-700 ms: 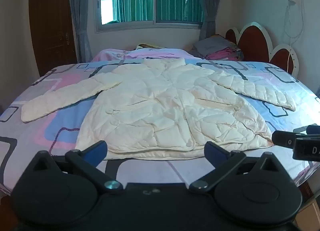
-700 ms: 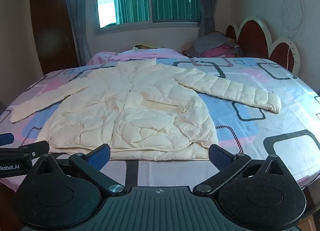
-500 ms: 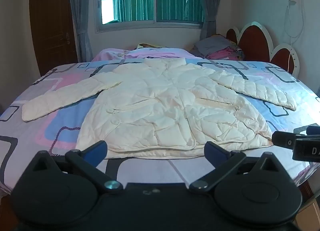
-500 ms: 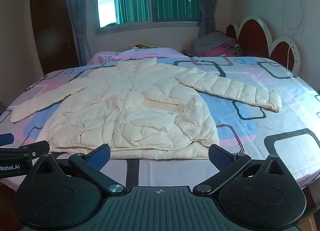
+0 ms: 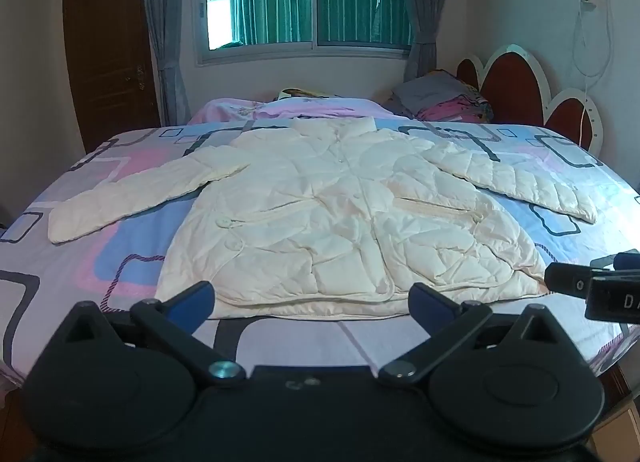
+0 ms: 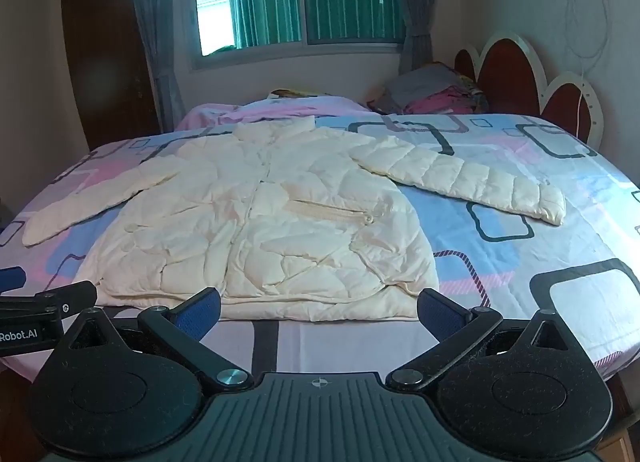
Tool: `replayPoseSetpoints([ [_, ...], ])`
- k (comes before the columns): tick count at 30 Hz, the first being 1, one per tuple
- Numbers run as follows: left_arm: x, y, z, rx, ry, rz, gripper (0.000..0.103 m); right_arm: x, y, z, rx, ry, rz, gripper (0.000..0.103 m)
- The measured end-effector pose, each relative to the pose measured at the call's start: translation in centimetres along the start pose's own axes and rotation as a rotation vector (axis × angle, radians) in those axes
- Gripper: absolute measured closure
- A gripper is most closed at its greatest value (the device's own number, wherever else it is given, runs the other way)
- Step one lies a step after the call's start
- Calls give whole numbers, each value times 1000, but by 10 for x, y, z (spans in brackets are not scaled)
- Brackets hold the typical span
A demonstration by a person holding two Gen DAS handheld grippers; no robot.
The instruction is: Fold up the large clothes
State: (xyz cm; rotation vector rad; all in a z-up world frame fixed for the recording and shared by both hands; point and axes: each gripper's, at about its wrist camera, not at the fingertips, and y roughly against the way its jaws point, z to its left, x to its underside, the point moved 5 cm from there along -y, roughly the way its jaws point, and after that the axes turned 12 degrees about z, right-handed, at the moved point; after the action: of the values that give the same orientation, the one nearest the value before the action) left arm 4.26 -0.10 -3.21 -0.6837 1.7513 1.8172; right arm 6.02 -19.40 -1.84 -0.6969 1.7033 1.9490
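On the bed (image 5: pixel 120 258), the jacket (image 5: pixel 340 218) lies flat, sleeves spread. I hold my left tool (image 5: pixel 312 300) and right tool (image 6: pixel 318 308) released, empty, near its hem.

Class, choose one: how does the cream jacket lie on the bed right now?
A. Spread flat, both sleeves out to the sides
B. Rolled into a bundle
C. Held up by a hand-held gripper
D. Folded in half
A: the jacket lies flat on the bed, one sleeve out to each side, unfolded.
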Motion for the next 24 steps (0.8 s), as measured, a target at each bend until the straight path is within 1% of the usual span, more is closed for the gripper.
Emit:
replayPoseSetpoints([
  [7, 0, 8, 1, -6, 4, -6, 0, -1, 0, 2, 3, 2, -3, 0],
  [24, 1, 12, 8, -4, 17, -10, 0, -3, 8, 10, 2, 9, -13, 0],
])
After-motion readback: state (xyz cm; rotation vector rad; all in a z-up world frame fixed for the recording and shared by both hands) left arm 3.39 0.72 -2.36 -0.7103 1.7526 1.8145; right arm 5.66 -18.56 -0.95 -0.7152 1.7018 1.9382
